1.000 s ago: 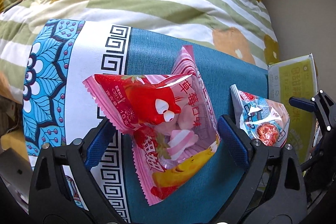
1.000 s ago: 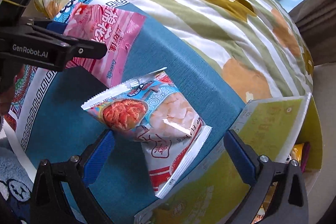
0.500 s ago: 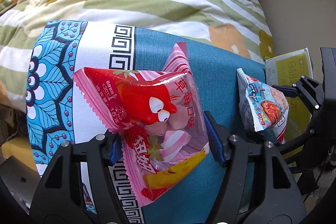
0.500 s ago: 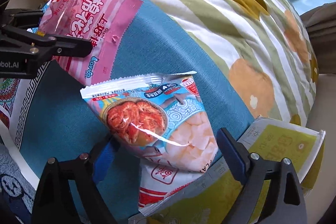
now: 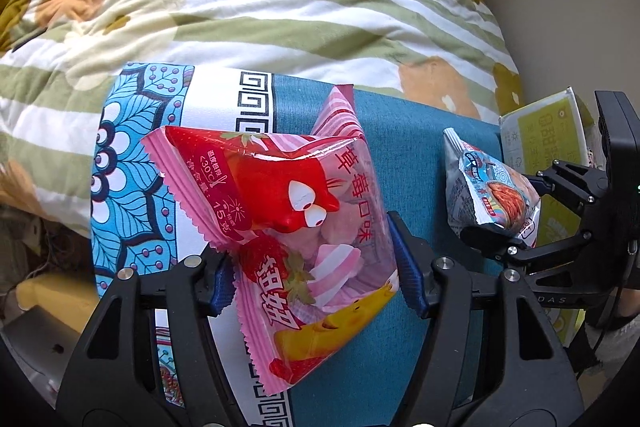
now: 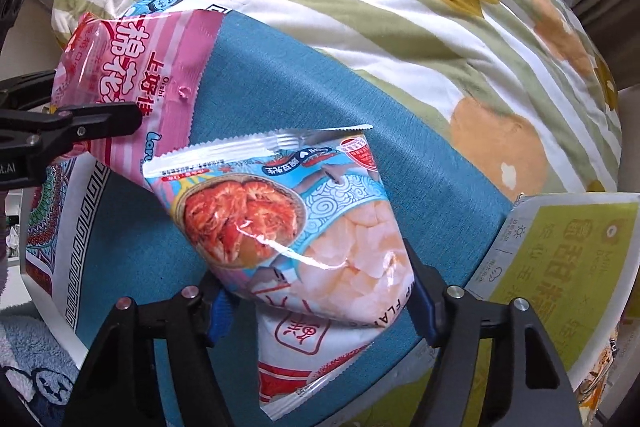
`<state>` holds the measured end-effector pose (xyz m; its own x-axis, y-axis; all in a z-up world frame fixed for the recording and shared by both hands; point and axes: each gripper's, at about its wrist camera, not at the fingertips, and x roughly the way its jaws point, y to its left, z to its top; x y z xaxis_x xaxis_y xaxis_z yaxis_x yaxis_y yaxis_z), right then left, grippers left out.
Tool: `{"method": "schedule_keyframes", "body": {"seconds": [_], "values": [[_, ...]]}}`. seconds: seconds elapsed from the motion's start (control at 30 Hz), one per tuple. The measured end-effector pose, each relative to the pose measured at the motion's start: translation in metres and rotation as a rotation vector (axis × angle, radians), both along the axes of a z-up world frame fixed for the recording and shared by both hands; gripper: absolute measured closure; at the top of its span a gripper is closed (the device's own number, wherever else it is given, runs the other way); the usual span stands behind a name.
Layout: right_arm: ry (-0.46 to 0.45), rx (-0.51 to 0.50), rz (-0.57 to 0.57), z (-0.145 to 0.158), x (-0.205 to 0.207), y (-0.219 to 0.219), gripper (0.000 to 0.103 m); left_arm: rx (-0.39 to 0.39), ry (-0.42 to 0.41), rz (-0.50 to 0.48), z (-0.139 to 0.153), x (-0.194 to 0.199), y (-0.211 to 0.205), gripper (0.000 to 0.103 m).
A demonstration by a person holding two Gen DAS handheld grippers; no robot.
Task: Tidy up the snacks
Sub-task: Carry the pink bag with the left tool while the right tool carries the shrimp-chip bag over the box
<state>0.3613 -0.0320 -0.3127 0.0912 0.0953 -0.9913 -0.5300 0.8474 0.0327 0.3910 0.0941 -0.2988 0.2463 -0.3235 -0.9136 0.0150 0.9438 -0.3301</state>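
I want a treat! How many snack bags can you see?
2. The pink marshmallow bag sits between the left gripper's fingers. The blue shrimp cracker bag sits between the right gripper's fingers, which are closing. More may hide in the yellow-green box.

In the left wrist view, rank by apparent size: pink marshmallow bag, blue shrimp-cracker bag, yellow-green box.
1. Pink marshmallow bag, largest, though nearest the camera.
2 and 3. Blue shrimp-cracker bag and yellow-green box: unsure, since the box is partly hidden at the edge.

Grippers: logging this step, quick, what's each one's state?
Left gripper: shut on the pink marshmallow bag.
Right gripper: jaws closing, pads pressing the shrimp chip bag.
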Motion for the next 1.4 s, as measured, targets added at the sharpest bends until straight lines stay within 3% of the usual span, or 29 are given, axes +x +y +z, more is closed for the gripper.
{"method": "schedule_keyframes", "body": {"seconds": [0.2, 0.43, 0.77, 0.93, 1.23, 1.3, 1.33, 1.4], "values": [[-0.055, 0.093, -0.06, 0.028, -0.004, -0.001, 0.038, 0.026, -0.063, -0.003, 0.037, -0.01, 0.002, 0.041], [-0.155, 0.211, -0.171, 0.091, -0.014, -0.022, 0.038, 0.032, -0.172, -0.028, 0.1, -0.017, -0.015, 0.041], [-0.336, 0.321, -0.357, 0.182, -0.051, -0.13, 0.038, 0.003, -0.295, -0.133, 0.177, -0.018, -0.126, 0.041], [-0.376, 0.32, -0.425, 0.2, -0.072, -0.198, 0.038, -0.046, -0.3, -0.186, 0.189, -0.025, -0.202, 0.041], [-0.392, 0.337, -0.469, 0.205, -0.093, -0.285, 0.038, -0.113, -0.237, -0.223, 0.17, -0.025, -0.319, 0.041], [-0.39, 0.342, -0.468, 0.204, -0.095, -0.299, 0.038, -0.103, -0.223, -0.208, 0.164, -0.025, -0.335, 0.031], [-0.388, 0.345, -0.467, 0.203, -0.095, -0.305, 0.038, -0.088, -0.215, -0.194, 0.161, -0.025, -0.339, 0.016], [-0.383, 0.353, -0.461, 0.201, -0.095, -0.317, 0.038, -0.071, -0.216, -0.155, 0.155, -0.03, -0.34, 0.001]]}}
